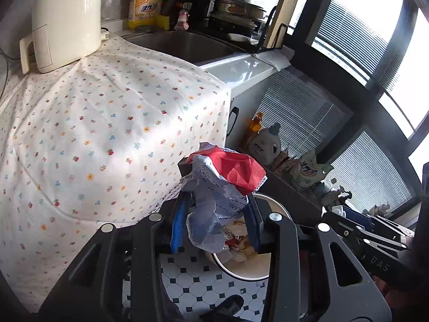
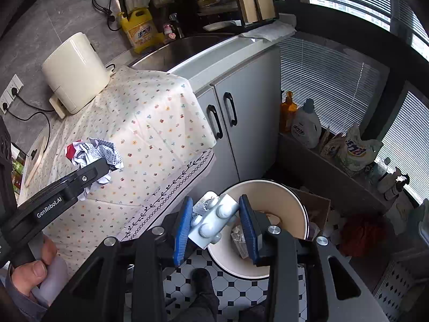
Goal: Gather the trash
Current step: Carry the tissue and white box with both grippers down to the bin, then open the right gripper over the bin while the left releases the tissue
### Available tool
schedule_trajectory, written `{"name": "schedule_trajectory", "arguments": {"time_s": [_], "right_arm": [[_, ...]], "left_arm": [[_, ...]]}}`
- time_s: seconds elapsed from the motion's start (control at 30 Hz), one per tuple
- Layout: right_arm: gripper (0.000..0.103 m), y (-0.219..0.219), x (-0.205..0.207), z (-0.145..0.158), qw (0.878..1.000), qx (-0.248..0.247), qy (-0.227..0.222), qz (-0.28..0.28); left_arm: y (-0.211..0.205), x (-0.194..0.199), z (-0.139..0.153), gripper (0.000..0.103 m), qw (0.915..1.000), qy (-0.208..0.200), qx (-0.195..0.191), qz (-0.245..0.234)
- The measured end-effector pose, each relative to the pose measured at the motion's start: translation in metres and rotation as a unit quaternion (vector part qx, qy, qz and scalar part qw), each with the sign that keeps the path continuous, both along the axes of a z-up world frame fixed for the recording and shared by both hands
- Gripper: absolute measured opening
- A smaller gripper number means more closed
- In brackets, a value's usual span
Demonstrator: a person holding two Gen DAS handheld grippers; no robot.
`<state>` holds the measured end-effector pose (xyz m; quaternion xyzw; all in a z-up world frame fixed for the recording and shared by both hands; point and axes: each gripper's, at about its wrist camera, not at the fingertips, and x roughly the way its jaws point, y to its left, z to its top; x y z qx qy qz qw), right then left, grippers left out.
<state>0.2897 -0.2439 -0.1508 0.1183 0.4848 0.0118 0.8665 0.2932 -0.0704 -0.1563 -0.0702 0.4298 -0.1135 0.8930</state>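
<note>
Left gripper (image 1: 217, 209): fingers clamped on crumpled red-and-white paper (image 1: 222, 185), centre of the left wrist frame, above the bin (image 1: 257, 268). Right gripper (image 2: 215, 225): fingers clamped on a silver blister pack (image 2: 214, 220), lower centre of the right wrist frame, over the bin rim. Floral cloth (image 2: 150, 123) covers the bench at left

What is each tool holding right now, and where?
Left tool: crumpled paper wad, pinched mid-body. Right tool: blister pack, clamped across its width.
</note>
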Motion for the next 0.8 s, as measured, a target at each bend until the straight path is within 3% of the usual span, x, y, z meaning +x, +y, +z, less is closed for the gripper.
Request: {"name": "schedule_trajectory", "arguments": {"time_s": [0.17, 0.27, 0.57, 0.8], "right_arm": [[0.040, -0.019, -0.005, -0.014, 1.000, -0.009, 0.017, -0.018], [0.061, -0.030, -0.008, -0.020, 0.999, -0.019, 0.021, -0.031], [0.074, -0.066, -0.026, -0.026, 0.996, -0.048, 0.044, -0.062], [0.079, -0.090, -0.046, -0.028, 0.991, -0.059, 0.059, -0.102]], "left_arm": [[-0.022, 0.002, -0.017, 0.038, 0.9997, 0.013, -0.002, -0.018], [-0.032, 0.005, -0.030, 0.038, 0.9993, 0.025, -0.007, -0.025], [-0.071, 0.016, -0.066, 0.038, 0.9968, 0.057, -0.024, -0.052], [-0.109, 0.019, -0.081, 0.038, 0.9920, 0.067, -0.024, -0.104]]}}
